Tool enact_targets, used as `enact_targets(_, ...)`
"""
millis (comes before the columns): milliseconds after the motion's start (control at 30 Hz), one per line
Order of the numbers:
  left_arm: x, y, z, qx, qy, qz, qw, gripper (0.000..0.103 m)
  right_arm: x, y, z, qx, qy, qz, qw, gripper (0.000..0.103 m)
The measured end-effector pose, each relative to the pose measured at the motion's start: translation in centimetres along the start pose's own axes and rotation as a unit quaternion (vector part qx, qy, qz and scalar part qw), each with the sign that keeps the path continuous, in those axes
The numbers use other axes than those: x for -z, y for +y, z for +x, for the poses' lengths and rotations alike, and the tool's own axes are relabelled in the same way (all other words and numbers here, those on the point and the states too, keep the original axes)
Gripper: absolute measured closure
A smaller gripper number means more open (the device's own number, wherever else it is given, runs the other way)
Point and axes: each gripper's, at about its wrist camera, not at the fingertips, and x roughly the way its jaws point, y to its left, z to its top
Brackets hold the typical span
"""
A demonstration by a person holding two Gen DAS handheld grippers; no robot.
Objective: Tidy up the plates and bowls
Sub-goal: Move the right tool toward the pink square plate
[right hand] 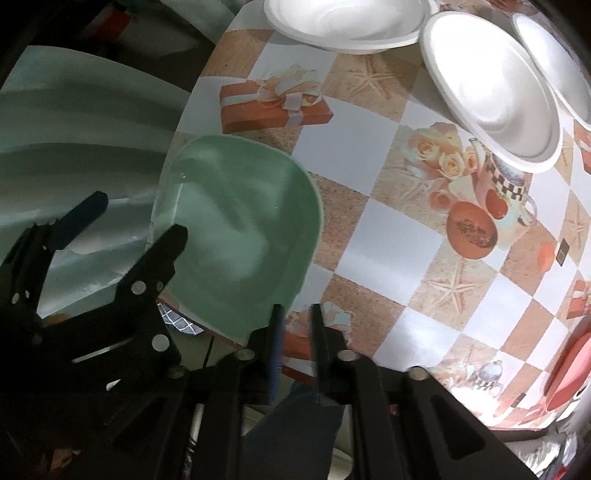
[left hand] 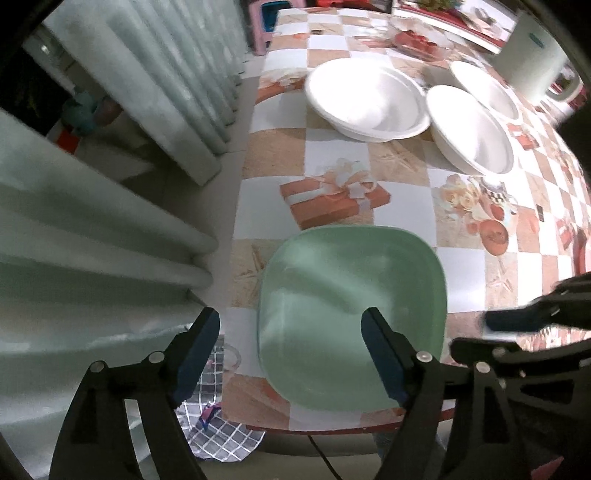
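A square green plate [left hand: 351, 317] lies at the near left corner of the patterned table [left hand: 332, 155]; it also shows in the right wrist view [right hand: 236, 229]. My left gripper [left hand: 291, 325] is open, its right finger over the plate and its left finger past the table's edge. My right gripper [right hand: 295, 314] stands with a narrow gap between its fingers, empty, just off the plate's near right corner. Three white bowls [left hand: 365, 99] [left hand: 469, 129] [left hand: 487, 88] sit at the far side; they also show in the right wrist view [right hand: 347, 22] [right hand: 491, 88] [right hand: 557, 62].
A red plate [right hand: 569, 369] lies at the table's right edge. Pale curtains [left hand: 122, 122] hang left of the table. A checked cloth [left hand: 221, 432] lies below the table's near edge. Packets and a white box [left hand: 532, 55] stand at the far end.
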Motion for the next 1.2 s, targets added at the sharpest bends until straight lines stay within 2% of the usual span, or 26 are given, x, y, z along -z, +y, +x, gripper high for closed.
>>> enact_targets(33,0.0,0.2,0.1,0.001,0.006,-0.009,0.9999,0.018,0.4,-0.7,-0.4,0.007,-0.004,-0.001,1.0,0.036)
enact_targets(67,0.0,0.5,0.0,0.01,0.01,-0.022,0.9997,0.015,0.7,-1.4,-0.8,0.002,-0.01,0.0,1.0,0.016)
enact_targets(100,0.0,0.8,-0.2,0.027,0.015,-0.037,0.9988,0.008,0.9,-2.1,-1.2,-0.008,-0.014,0.003,1.0,0.001)
enact_targets(133,0.1,0.8,-0.4,0.038,0.016,-0.044,0.9981,0.0,1.2,-2.7,-1.6,-0.016,-0.017,0.007,1.0,0.001)
enact_targets(267,0.1,-0.6,-1.7,0.071,0.018,-0.032,0.9968,0.0,2.6,-5.8,-3.4,0.006,-0.032,0.015,0.999,0.001)
enact_targets(333,0.0,-2.1,-2.4,0.109,0.033,-0.018,0.9933,0.0,3.8,-7.4,-3.9,0.03,-0.022,0.018,0.999,0.001)
enact_targets(400,-0.1,-4.0,-3.1,0.135,0.047,-0.002,0.9897,0.0,5.3,-9.2,-4.0,0.034,-0.029,0.03,0.999,0.001)
enact_targets(533,-0.6,-8.3,-4.0,0.124,0.063,0.055,0.9888,0.0,8.7,-13.0,-5.5,0.032,-0.04,0.078,0.996,0.001)
enact_targets(633,-0.8,-12.1,-4.5,0.123,0.071,0.107,0.984,0.0,11.2,-16.4,-5.8,0.021,-0.038,0.133,0.99,0.001)
enact_targets(833,-1.5,-18.2,-5.7,0.116,0.067,0.201,0.9704,0.0,15.7,-22.1,-6.9,0.003,-0.063,0.239,0.969,0.001)
enact_targets(967,-2.0,-21.2,-5.9,0.114,0.066,0.234,0.9634,0.0,18.4,-25.0,-7.4,-0.01,-0.084,0.297,0.951,0.001)
enact_targets(1200,-2.1,-26.0,-6.7,0.111,0.071,0.285,0.9494,0.0,23.3,-30.2,-6.1,-0.025,-0.089,0.38,0.92,0.001)
